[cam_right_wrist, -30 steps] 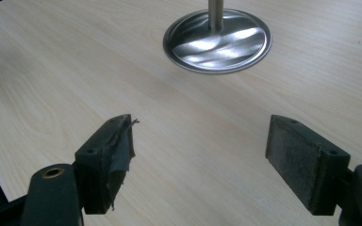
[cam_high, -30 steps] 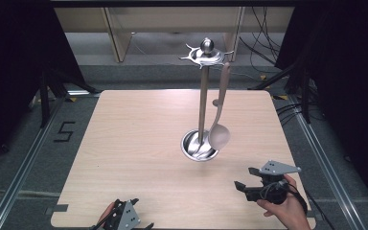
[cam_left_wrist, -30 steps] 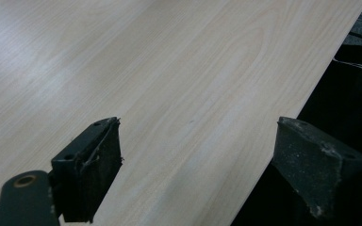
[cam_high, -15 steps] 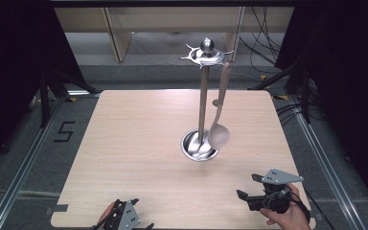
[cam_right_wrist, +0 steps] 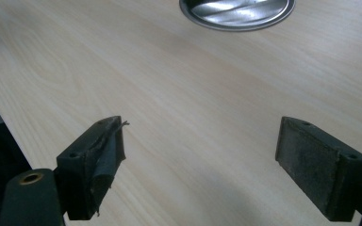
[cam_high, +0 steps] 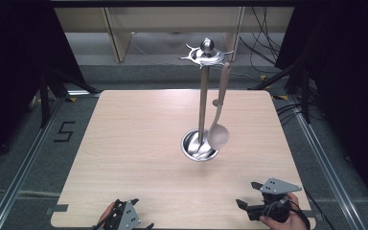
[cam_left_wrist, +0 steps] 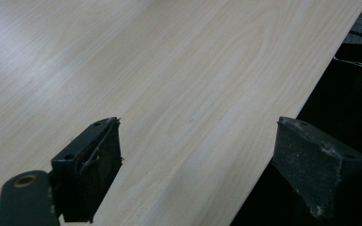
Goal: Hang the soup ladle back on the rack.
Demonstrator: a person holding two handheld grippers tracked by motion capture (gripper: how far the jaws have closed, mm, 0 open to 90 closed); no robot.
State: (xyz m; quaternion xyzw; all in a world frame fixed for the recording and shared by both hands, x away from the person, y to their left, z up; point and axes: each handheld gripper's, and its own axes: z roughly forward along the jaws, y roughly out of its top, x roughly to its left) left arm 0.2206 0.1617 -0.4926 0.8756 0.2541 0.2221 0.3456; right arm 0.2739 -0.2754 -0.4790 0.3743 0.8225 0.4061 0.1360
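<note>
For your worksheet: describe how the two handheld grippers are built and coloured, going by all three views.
Both are black, two-jawed tools. The right gripper carries a grey three-cornered plate on top and a black cable near the hand. The left gripper bears a grey plate too. Up close, each jaw is a black block with screw holes; the fingers have worn, peeling padding, and a brass-coloured rivet sits at the hinge.

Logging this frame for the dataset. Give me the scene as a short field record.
surface: light wooden table
stand: metal utensil stand, upright, round base near table centre
hanging: one ladle on a top hook, bowl beside the base
left claw: open, holds nothing, at near edge
right claw: open, holds nothing, near right corner
</note>
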